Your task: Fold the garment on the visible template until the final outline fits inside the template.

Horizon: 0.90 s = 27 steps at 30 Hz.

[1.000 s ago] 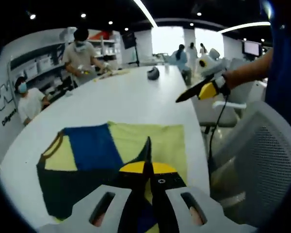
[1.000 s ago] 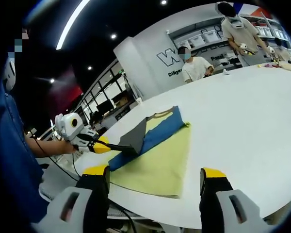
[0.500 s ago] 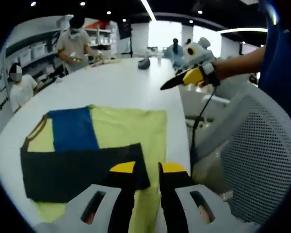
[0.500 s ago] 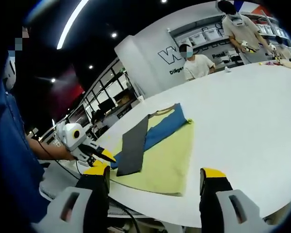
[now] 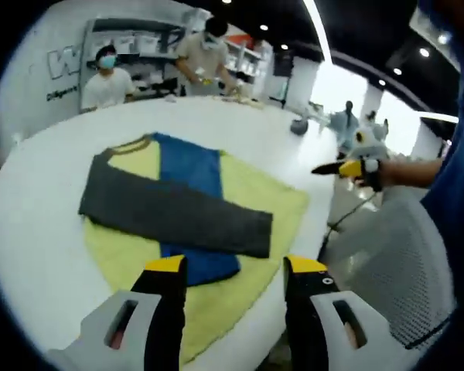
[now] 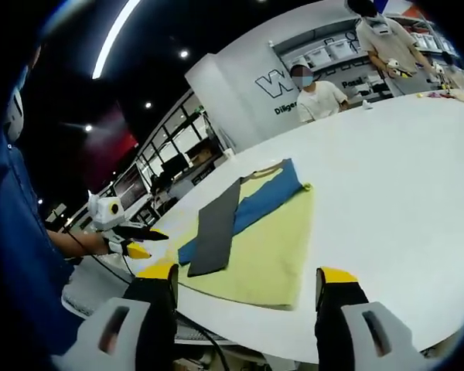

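The garment (image 5: 189,212) lies flat on the white tabletop (image 5: 39,232), its grey sleeve (image 5: 174,215) folded across the blue-and-yellow body. It looks soft, light and limp, best pinched at a hem corner. Both left tongs (image 5: 230,272) and right tongs (image 6: 246,280) stand open, empty.

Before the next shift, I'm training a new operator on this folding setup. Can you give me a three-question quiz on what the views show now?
1. True or false: the dark sleeve lies folded across the garment.
2. What colour is the panel running down the garment's middle?
3. The left tongs are: A) shut on the sleeve, B) open, clear of the cloth, C) shut on the collar.

Key: 1 true; 2 blue; 3 B.
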Motion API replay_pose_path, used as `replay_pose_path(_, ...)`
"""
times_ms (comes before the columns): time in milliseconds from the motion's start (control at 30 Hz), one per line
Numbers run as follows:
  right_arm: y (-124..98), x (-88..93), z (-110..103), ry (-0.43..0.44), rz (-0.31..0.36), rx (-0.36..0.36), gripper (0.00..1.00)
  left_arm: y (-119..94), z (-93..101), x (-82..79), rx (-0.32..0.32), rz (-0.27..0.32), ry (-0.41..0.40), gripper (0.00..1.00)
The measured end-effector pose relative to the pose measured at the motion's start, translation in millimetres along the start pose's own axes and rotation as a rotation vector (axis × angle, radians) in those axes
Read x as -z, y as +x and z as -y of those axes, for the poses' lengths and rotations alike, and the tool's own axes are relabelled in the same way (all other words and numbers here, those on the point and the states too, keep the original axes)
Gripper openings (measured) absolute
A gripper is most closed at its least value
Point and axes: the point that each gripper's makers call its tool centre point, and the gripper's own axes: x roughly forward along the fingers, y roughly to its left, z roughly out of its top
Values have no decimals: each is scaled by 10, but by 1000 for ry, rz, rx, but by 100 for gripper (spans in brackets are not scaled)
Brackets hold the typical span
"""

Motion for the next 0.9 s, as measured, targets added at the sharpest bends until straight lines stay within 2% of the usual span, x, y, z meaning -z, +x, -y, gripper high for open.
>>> replay_pose_path(33,0,10,0,1,-3,-2,69,-59,-64,14,-23,8,-36,46)
replay_pose_path(67,1,31,2,9,-6,-10,68,-211,-227,50,-96,34,-130,49)
replay_pose_path(100,7,37,-13,13,-7,-13,68,-266,-286,84,-121,38,-164,52)
replay_pose_path(133,20,77,-11,23,-18,-20,68,-374,-405,203,-165,29,-237,57)
replay_pose_path(167,24,88,-5,34,-18,-27,67,-393,-435,238,-177,21,-245,65)
replay_pose_path(200,28,100,0,45,-18,-35,67,-485,-546,430,-244,-40,-308,70)
replay_pose_path(267,33,106,-17,48,-22,-41,65,-576,-609,516,-289,-42,-355,72)
replay_pose_path(300,35,108,-22,46,-25,-43,65,-632,-590,505,-283,-19,-427,70)
replay_pose_path(400,40,113,-41,54,-28,-54,63,-709,-648,486,-295,41,-483,65)
replay_pose_path(500,45,134,-53,66,-37,-62,61,-707,-646,491,-293,51,-523,62)
replay_pose_path(567,52,188,-73,67,-65,-78,62,-707,-633,492,-292,64,-560,56)
replay_pose_path(600,61,235,-93,56,-88,-92,62,-709,-644,505,-288,81,-615,53)
replay_pose_path(667,76,268,-90,64,-104,-88,62,-701,-661,529,-276,98,-675,49)
replay_pose_path(700,84,279,-70,96,-115,-80,62,-680,-660,558,-265,105,-750,49)
replay_pose_path(767,88,278,-61,105,-120,-77,63,-665,-656,568,-258,111,-796,53)
replay_pose_path(800,89,331,-15,123,-172,-50,64,-639,-687,596,-251,120,-848,53)
replay_pose_path(833,88,382,6,101,-222,-41,66,-617,-708,627,-247,113,-843,53)
replay_pose_path(900,116,386,17,60,-233,-62,66,-582,-704,666,-240,89,-830,53)
